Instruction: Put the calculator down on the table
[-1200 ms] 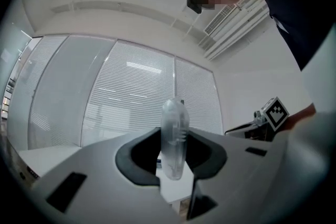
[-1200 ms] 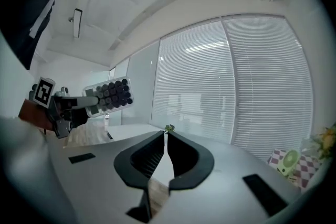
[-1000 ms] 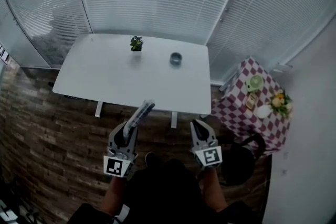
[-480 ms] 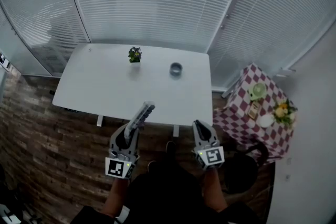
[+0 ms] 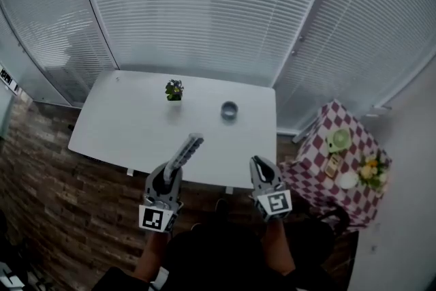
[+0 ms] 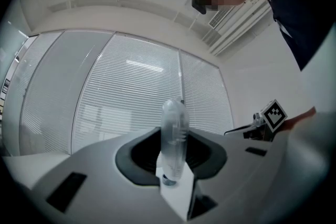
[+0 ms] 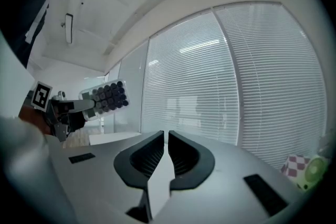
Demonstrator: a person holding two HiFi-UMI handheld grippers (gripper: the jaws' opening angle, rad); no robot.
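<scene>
The calculator (image 5: 185, 152) is a slim grey slab with dark keys, and my left gripper (image 5: 174, 172) is shut on its near end. It juts forward, its far tip over the front edge of the white table (image 5: 129, 126). In the left gripper view the calculator (image 6: 174, 131) stands edge-on between the jaws. The right gripper view shows its keypad (image 7: 106, 96) at the left. My right gripper (image 5: 257, 164) is beside it, near the table's front right edge. Its jaws (image 7: 166, 136) are shut with nothing between them.
A small potted plant (image 5: 174, 90) and a grey cup (image 5: 229, 110) stand on the far half of the table. A side table with a checked cloth (image 5: 337, 163) holding dishes and flowers is at the right. Window blinds close off the back; the floor is brick-patterned.
Both grippers have moved forward to the table. The calculator's tip, earlier short of the front edge, is now over it. The grip has not changed.
</scene>
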